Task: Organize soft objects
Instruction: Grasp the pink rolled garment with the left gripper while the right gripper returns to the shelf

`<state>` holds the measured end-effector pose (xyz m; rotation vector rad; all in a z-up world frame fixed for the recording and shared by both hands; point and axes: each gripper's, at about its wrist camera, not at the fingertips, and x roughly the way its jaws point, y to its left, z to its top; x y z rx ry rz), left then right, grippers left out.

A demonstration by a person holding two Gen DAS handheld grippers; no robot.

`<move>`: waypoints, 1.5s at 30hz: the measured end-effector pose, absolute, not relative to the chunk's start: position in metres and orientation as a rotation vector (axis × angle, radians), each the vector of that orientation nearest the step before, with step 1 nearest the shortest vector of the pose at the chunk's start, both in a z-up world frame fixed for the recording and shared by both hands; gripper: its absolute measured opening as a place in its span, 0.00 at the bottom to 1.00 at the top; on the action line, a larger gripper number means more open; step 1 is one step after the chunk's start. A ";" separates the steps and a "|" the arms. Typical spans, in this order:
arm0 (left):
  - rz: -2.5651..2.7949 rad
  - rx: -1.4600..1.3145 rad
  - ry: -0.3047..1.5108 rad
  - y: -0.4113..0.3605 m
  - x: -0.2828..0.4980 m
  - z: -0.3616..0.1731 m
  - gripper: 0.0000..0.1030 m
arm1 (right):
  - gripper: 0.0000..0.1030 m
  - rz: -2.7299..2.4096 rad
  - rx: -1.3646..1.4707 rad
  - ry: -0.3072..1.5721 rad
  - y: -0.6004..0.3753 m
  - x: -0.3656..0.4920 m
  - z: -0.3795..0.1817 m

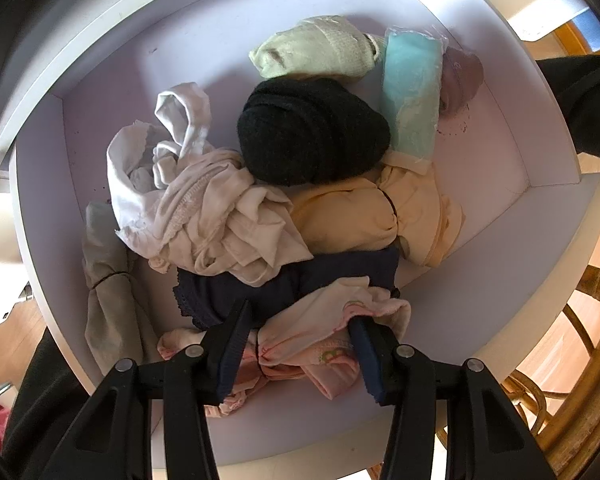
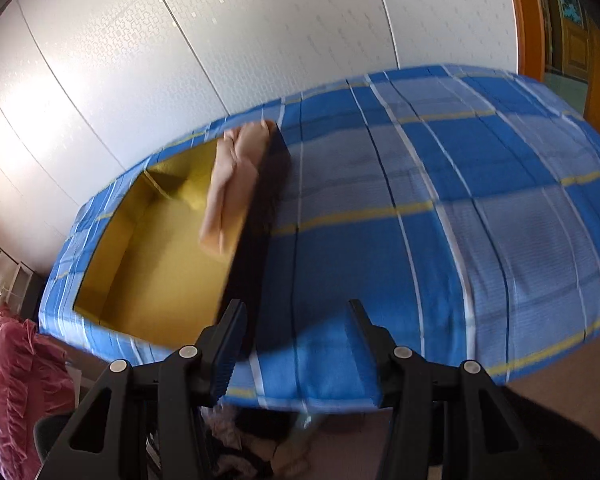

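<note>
An open white drawer (image 1: 44, 184) holds a loose pile of garments: a black knit piece (image 1: 311, 132), a crumpled white one (image 1: 188, 184), a yellow one (image 1: 379, 216), a navy one (image 1: 284, 284), a pale green one (image 1: 315, 52) and a teal folded one (image 1: 411, 96). My left gripper (image 1: 300, 314) points straight down, shut on a pink patterned garment (image 1: 311, 344) bunched between its pads. In the right wrist view, my right gripper (image 2: 296, 305) is open and empty over the near edge of a blue plaid bed (image 2: 439, 208). A yellow-lined box (image 2: 160, 248) on the bed holds a folded beige cloth (image 2: 236, 184).
A grey-beige cloth (image 1: 108, 296) lies at the drawer's left side. A rattan chair (image 1: 571, 360) stands right of the drawer, and a dark sleeve (image 1: 587, 104) reaches in from the right. White wardrobe panels (image 2: 220, 40) back the bed. A red quilt (image 2: 12, 380) sits at lower left.
</note>
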<state>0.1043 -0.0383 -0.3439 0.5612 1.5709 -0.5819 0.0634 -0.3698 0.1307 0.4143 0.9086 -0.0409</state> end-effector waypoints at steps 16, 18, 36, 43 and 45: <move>-0.613 0.420 1.583 -0.019 0.120 -0.330 0.22 | 0.50 0.034 0.363 1.450 -0.288 0.015 -0.045; -0.605 0.412 1.584 -0.017 0.123 -0.328 0.22 | 0.50 0.011 0.434 1.488 -0.291 0.019 -0.065; -0.477 0.460 1.594 0.020 0.146 -0.332 0.75 | 0.50 -0.091 0.467 1.494 -0.280 0.051 -0.133; -0.559 0.445 1.624 0.020 0.143 -0.337 0.34 | 0.50 -0.089 0.485 1.518 -0.283 0.062 -0.156; -0.573 0.440 1.608 0.019 0.143 -0.333 0.24 | 0.41 -0.082 0.483 1.514 -0.282 0.066 -0.159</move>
